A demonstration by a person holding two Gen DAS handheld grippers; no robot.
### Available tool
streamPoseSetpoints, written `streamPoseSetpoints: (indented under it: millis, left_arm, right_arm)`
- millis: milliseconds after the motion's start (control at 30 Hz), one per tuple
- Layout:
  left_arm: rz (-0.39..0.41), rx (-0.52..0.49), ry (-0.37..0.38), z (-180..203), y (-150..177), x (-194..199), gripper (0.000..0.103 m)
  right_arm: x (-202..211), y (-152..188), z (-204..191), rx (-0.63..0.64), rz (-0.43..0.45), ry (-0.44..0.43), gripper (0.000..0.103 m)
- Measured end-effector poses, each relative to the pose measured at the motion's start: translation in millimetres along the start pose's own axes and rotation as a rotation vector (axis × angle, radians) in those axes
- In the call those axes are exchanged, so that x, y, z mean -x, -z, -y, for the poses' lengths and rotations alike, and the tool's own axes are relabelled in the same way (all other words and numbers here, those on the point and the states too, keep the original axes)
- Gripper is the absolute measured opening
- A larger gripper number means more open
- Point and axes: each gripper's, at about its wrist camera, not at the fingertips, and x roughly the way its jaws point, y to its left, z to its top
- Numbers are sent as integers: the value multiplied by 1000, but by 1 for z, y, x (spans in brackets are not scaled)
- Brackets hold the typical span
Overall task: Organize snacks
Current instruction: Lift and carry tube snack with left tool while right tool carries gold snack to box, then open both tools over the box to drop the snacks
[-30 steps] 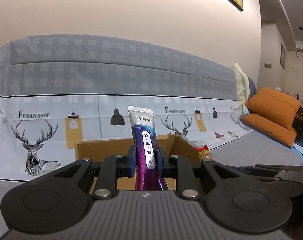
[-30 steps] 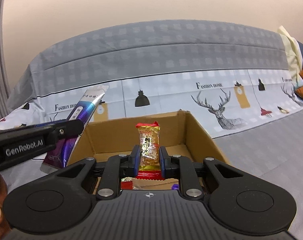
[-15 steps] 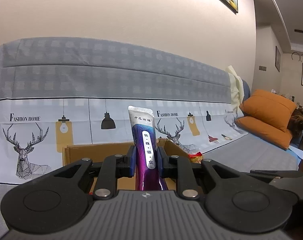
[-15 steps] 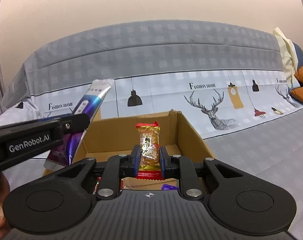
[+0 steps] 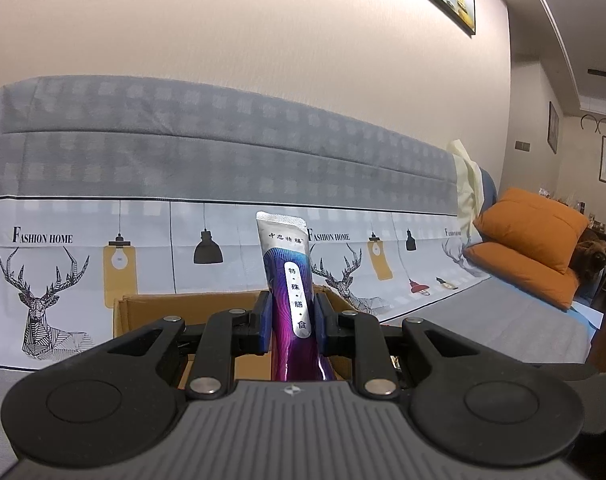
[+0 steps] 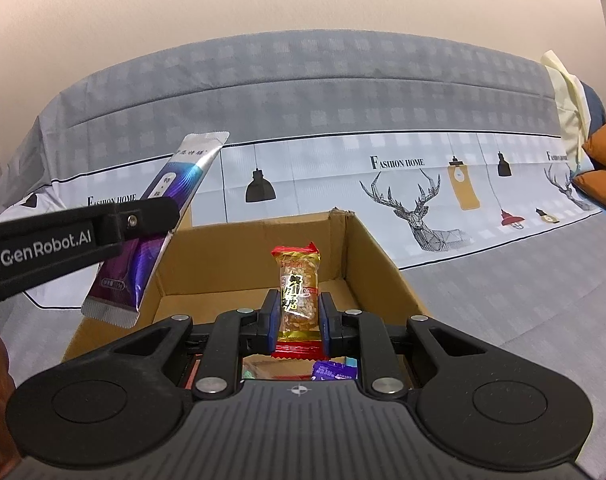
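Observation:
My left gripper (image 5: 291, 316) is shut on a purple and silver sachet (image 5: 289, 280), held upright over the near edge of an open cardboard box (image 5: 183, 312). The sachet also shows in the right wrist view (image 6: 159, 220), clamped by the left gripper at the box's left wall. My right gripper (image 6: 297, 316) is shut on a clear-wrapped golden snack bar with red ends (image 6: 297, 292), held upright above the box (image 6: 383, 276). Loose snacks (image 6: 331, 370) lie in the box bottom below it.
The box sits on a sofa seat covered by a grey and white deer-print cloth (image 6: 423, 200). Orange cushions (image 5: 535, 240) lie at the sofa's right end. A wall rises behind the sofa back.
Both grippers have drifted a little; the box sits slightly lower and more central under the right gripper. The left gripper view has turned a bit to the right. Both grips are unchanged.

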Motion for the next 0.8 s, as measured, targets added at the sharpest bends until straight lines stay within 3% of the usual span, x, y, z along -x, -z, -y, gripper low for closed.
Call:
streamPoseSetpoints:
  millis: [700, 800]
  left_arm:
    - [2, 17, 9, 1, 0, -5, 23]
    - [-20, 26, 27, 0, 0, -8, 34]
  right_arm:
    - [-2, -1, 1, -4, -3, -4, 21]
    - [-5, 0, 0, 1, -24, -10, 22]
